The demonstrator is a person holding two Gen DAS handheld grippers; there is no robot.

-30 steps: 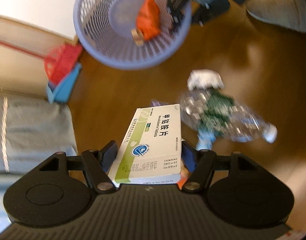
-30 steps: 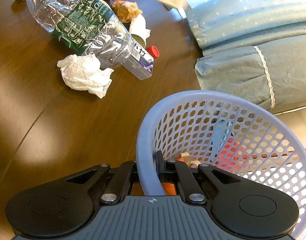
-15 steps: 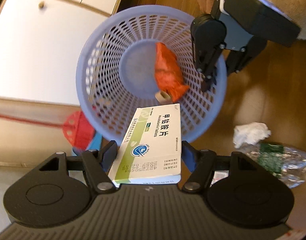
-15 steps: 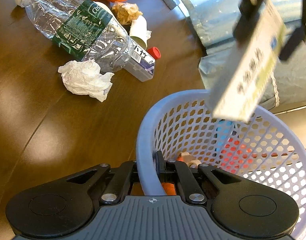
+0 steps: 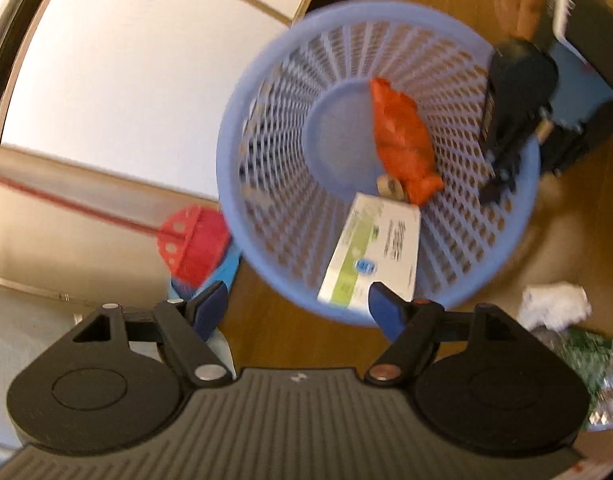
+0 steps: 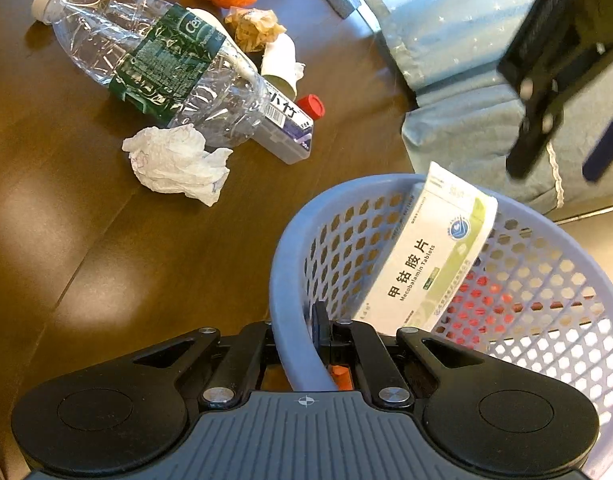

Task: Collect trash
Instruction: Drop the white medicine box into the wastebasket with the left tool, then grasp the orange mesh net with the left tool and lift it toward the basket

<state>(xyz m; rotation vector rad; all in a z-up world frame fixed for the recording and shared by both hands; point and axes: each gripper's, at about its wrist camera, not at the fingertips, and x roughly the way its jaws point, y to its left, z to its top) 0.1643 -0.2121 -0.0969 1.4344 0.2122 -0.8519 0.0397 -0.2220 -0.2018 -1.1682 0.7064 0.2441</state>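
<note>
Lavender plastic basket (image 6: 290,280), its rim clamped by the closed right gripper (image 6: 321,334), has a white-and-green tablet box (image 6: 430,256) leaning inside. Above it, the left gripper (image 5: 296,304) has just been opening, nothing between its jaws.

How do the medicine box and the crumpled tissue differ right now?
The medicine box is in the basket, leaning on its wall; the tissue lies on the floor beside the bottle. The box is flat, rigid and printed; the tissue is a plain white wad. Both are trash.
</note>
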